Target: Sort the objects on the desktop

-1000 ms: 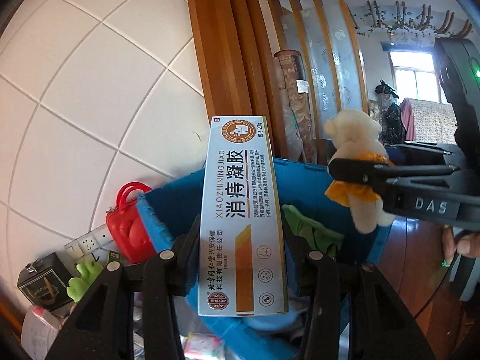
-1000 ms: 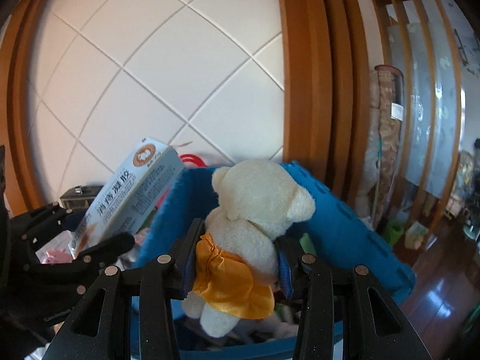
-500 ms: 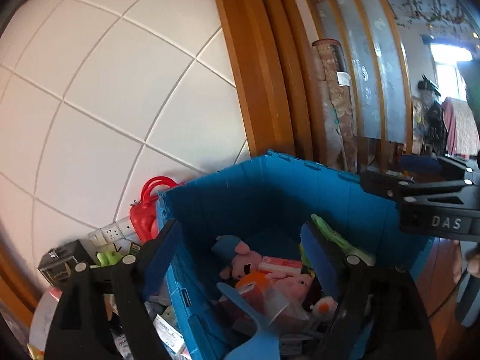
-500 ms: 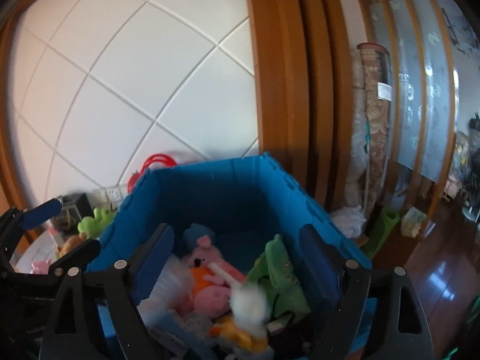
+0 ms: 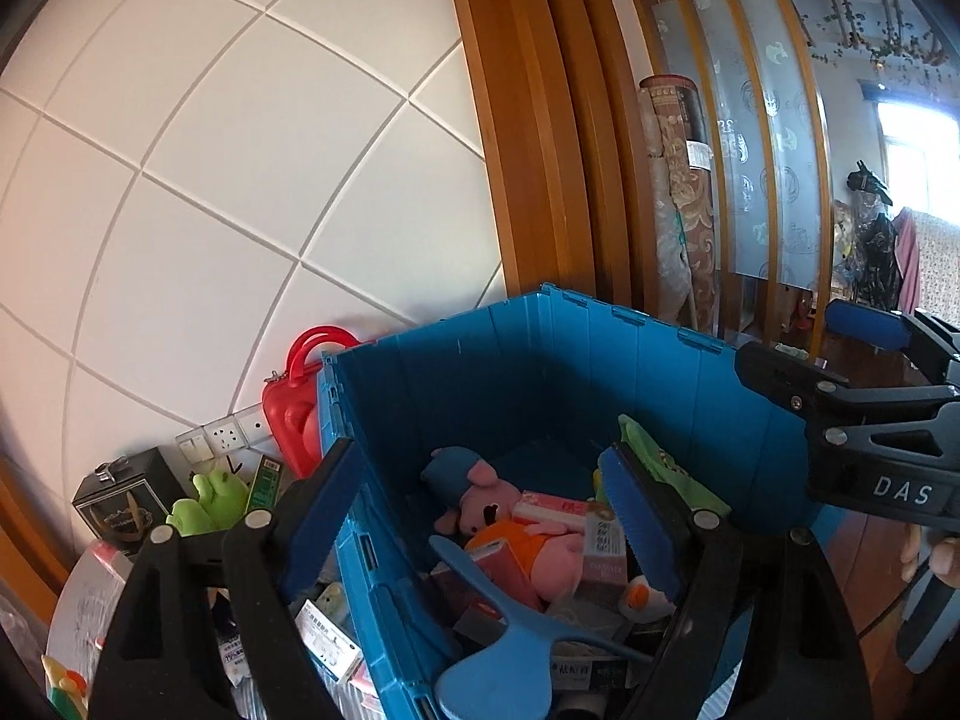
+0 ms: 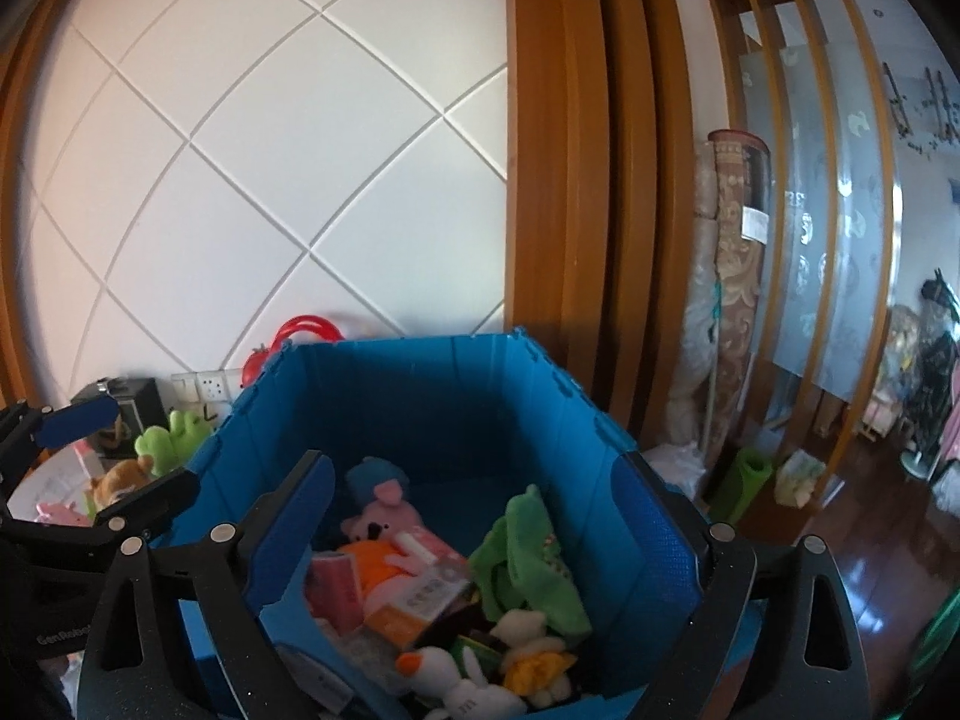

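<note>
Both grippers hang over the blue crate [image 5: 600, 372], tilted down into it, and neither holds anything: the left gripper [image 5: 480, 516] stands wide open and empty, and the right gripper [image 6: 474, 534] has its jaws opening with nothing between them. The sorted toys and boxes lie in the crate below. What is left to sort lies outside the crate's left wall: the green frog toy [image 5: 210, 498] and small boxes [image 5: 327, 636] by the wall sockets. The left gripper is nearer to them, so the next reach probably falls to it
</note>
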